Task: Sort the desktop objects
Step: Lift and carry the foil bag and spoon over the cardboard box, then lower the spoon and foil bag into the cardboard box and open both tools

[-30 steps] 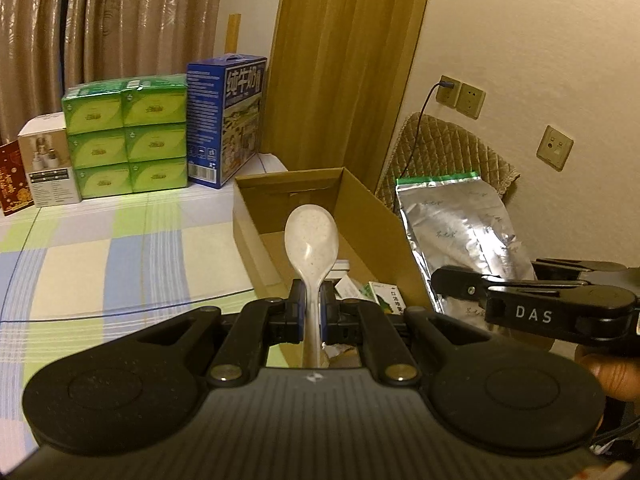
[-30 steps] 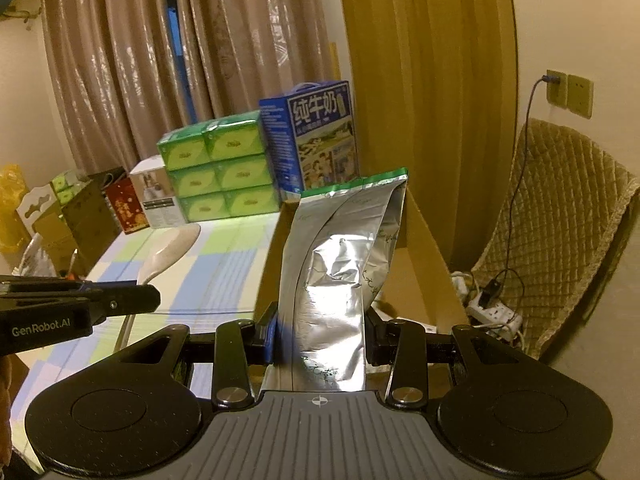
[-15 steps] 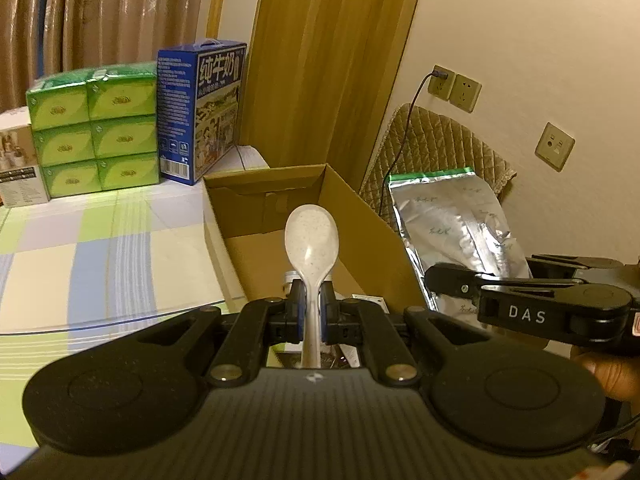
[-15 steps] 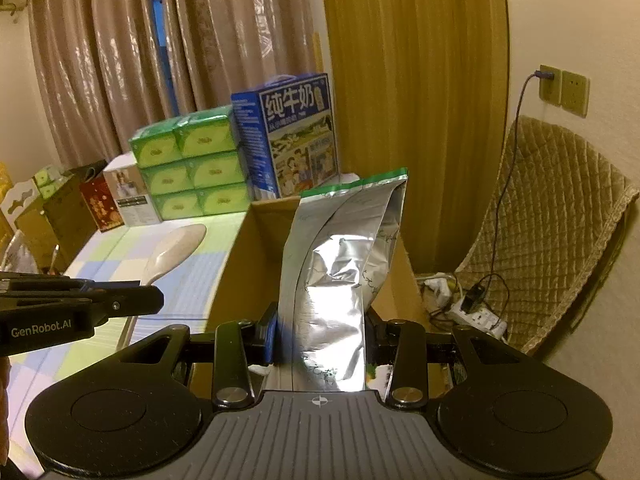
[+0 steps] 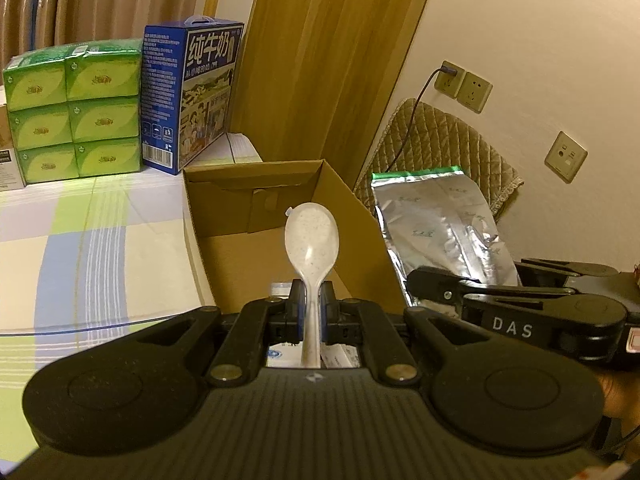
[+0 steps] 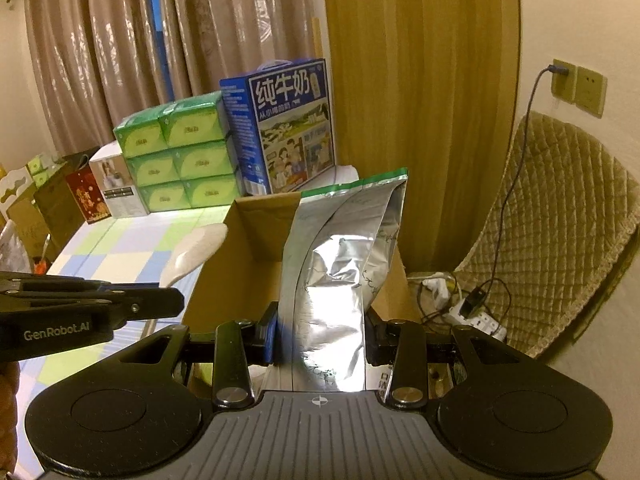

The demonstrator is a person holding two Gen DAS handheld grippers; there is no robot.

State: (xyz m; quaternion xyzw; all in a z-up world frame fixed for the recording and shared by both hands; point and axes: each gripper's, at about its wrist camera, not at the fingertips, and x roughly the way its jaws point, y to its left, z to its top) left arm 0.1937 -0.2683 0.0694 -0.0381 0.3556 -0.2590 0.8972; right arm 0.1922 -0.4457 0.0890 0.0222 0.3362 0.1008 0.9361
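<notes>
The left claw [image 5: 311,314] is clamped on the handle of a speckled white spoon [image 5: 312,236], bowl pointing up and forward over the open cardboard box [image 5: 256,184]; the right claw [image 6: 320,330] grips a silver foil bag [image 6: 340,264] with a green top strip, held upright over the box's near right side. The box sits on the checked counter [image 5: 80,248], with a few small packets already lying in its bottom. The step in hand looks like dropping both items into the box. To do it well, lower each claw until its item is below the box rim, tip the spoon so its bowl clears the far flap, and release the tall bag low so it lies flat rather than toppling over the wall. Compared with a second ago, both claws have moved forward and to the right: the box sits more squarely under the spoon, and the green packs [image 5: 76,116] and blue milk carton [image 5: 192,96] look nearer.
</notes>
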